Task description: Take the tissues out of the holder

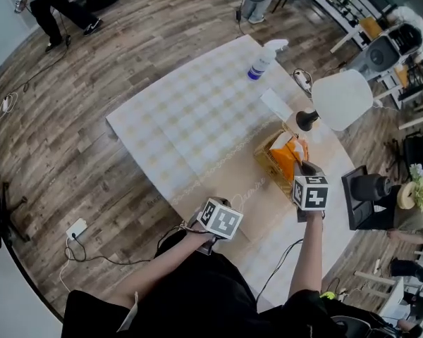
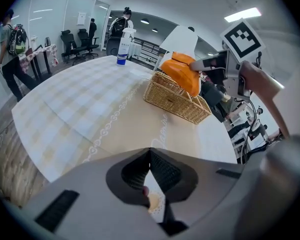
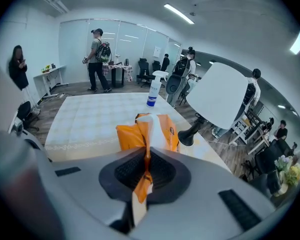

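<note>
An orange tissue pack [image 1: 289, 155] sticks up out of a woven wicker holder [image 1: 268, 163] on the table's right side. My right gripper [image 1: 307, 167] is shut on the pack's upper end. In the right gripper view, the orange wrapper [image 3: 147, 131] is pinched between the pads [image 3: 162, 171]. From the left gripper view, the pack [image 2: 182, 74] leans over the holder's [image 2: 175, 101] rim, with the right gripper [image 2: 202, 64] on it. My left gripper [image 1: 222, 220] is near the table's front edge, its jaws [image 2: 150, 151] shut and holding nothing.
A spray bottle [image 1: 264, 58] stands at the far end of the checked tablecloth [image 1: 190, 118]. A lamp with a white shade [image 1: 342, 98] stands right behind the holder. A white sheet [image 1: 276, 104] lies between them. People stand at the room's far side.
</note>
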### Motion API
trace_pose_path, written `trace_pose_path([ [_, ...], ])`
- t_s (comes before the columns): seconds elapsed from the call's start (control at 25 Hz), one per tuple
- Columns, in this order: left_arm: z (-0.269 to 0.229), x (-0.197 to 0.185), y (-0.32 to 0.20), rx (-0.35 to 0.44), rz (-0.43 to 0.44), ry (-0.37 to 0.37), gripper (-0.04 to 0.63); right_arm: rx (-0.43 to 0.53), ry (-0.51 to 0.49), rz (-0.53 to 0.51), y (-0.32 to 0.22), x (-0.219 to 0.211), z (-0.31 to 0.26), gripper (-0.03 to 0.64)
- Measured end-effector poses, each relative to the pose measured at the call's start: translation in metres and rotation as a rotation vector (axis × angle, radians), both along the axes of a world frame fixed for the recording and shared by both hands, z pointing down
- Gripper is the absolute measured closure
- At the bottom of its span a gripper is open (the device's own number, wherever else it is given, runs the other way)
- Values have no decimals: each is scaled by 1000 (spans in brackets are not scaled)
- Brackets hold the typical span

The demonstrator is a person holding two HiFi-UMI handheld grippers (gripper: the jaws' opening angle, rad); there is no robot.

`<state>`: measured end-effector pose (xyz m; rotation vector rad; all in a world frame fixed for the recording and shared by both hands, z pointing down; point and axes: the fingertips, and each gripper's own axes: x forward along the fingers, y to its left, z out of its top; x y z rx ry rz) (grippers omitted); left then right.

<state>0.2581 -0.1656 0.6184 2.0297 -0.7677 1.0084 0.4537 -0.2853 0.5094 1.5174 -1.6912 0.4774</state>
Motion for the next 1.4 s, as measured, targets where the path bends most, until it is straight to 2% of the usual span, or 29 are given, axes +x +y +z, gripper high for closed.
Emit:
trace_pose_path([
  [1.0, -6, -32, 42, 21, 61, 3, 586, -9, -77, -14, 83, -82, 6, 601],
  [1.4, -7, -39, 59, 19, 42, -5, 586, -31, -138, -41, 117, -119, 18, 601],
])
